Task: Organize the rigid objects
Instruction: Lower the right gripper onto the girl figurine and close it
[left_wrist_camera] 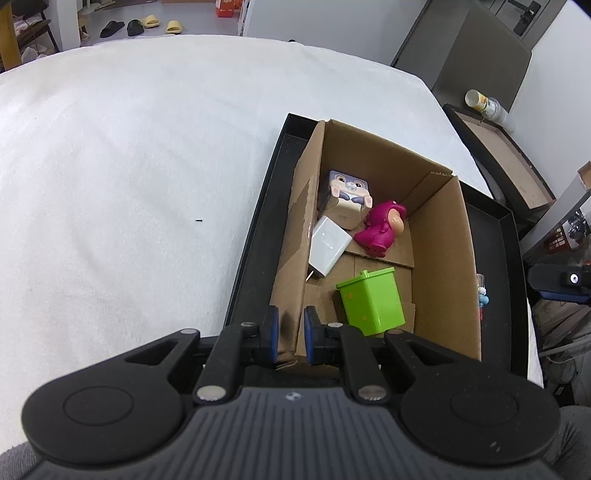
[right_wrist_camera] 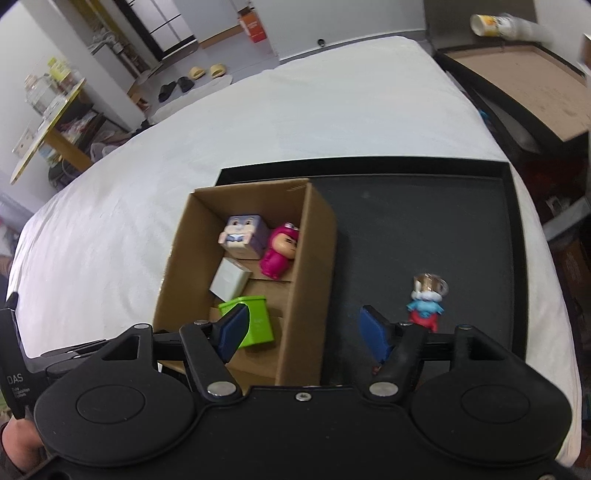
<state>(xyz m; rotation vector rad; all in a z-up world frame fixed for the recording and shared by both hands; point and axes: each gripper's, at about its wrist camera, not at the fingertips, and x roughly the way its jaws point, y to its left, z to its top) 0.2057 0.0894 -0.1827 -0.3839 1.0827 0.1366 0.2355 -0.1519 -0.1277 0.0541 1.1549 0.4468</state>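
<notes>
An open cardboard box (left_wrist_camera: 439,258) (right_wrist_camera: 306,258) stands in a black tray (left_wrist_camera: 251,236) (right_wrist_camera: 424,221) on a white-covered table. Inside lie a green toy bin (left_wrist_camera: 371,301) (right_wrist_camera: 255,321), a white cube (left_wrist_camera: 328,245) (right_wrist_camera: 229,282), a magenta figure (left_wrist_camera: 382,227) (right_wrist_camera: 279,251) and a purple rabbit cube (left_wrist_camera: 347,190) (right_wrist_camera: 245,234). A small blue-and-red figure (right_wrist_camera: 424,304) stands on the tray right of the box. My left gripper (left_wrist_camera: 290,332) is shut on the box's left wall. My right gripper (right_wrist_camera: 306,332) is open and empty above the box's right wall.
The white cloth (left_wrist_camera: 129,166) spreads wide to the left and beyond the tray. A second black tray with a brown bottom (right_wrist_camera: 517,77) and a paper cup (right_wrist_camera: 487,24) sit off the table's right edge. Slippers and shelves stand on the floor behind.
</notes>
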